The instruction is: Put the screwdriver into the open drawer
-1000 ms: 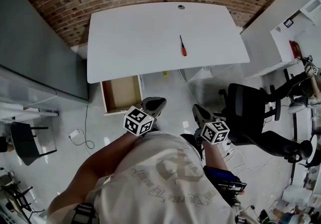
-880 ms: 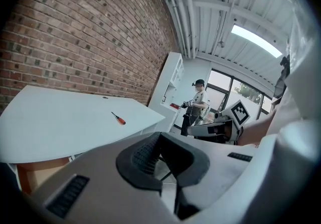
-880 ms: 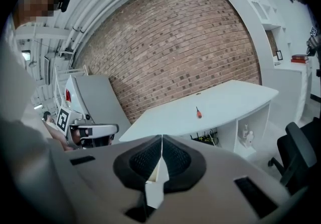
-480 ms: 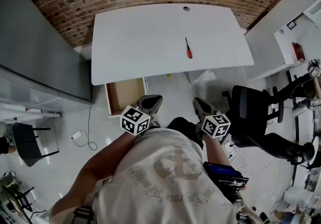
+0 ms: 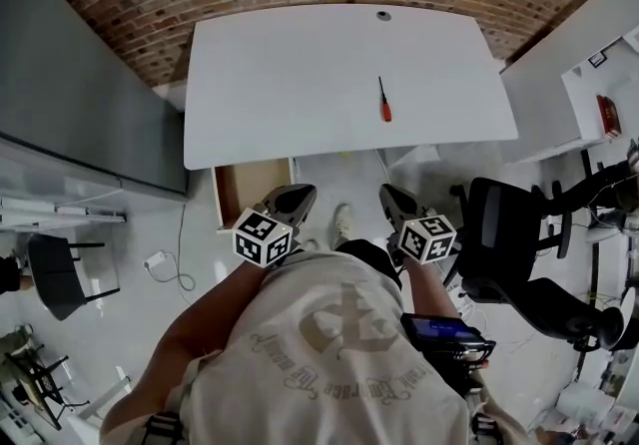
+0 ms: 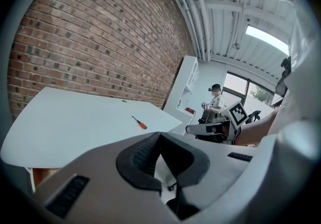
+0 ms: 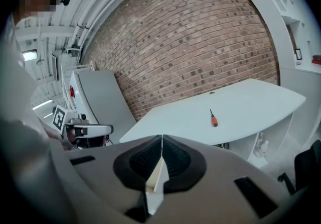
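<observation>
While the screwdriver (image 5: 383, 102) lay on the right half of the table (image 5: 260, 74), the left gripper (image 5: 298, 197) and right gripper (image 5: 389, 197) hung clenched and empty short of its near edge; a glancing pinch could have rolled it off.
</observation>
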Motion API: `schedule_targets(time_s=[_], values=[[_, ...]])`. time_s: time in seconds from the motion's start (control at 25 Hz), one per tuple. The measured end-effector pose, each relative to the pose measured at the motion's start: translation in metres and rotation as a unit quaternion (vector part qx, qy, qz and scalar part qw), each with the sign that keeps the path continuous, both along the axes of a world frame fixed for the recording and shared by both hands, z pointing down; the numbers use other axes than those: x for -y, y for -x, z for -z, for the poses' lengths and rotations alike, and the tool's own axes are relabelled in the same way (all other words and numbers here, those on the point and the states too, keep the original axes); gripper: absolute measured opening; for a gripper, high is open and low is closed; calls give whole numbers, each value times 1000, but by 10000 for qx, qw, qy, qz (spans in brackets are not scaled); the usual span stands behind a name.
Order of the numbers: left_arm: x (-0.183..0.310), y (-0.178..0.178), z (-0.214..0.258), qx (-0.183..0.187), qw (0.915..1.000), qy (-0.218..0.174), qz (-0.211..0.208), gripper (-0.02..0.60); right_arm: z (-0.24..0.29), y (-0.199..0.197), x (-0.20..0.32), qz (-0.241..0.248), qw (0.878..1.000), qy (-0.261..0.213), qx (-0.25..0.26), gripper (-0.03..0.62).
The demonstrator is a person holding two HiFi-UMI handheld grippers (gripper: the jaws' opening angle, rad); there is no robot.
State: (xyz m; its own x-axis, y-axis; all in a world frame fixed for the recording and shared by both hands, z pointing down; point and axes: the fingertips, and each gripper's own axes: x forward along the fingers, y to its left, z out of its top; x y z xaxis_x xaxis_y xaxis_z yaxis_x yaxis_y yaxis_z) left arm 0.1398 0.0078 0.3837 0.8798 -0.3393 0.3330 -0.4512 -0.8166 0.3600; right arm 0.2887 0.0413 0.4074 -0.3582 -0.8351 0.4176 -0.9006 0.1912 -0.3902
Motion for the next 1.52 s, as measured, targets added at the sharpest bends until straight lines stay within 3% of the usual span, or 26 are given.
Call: schedule_targets(time_s=[0.6,1.32,1.52], values=[[62,-66,-11,162,9994,202,215,20,-25,-53,80,614,9964,368,-444,23],[112,-89,-36,375,9930,538,986,20,-64,-97,177,1091,9878,823,-749,23],[117,-96,-39,416,9914,584,1097,20,-81,-111,193,1034,9860,1088,-733,25]])
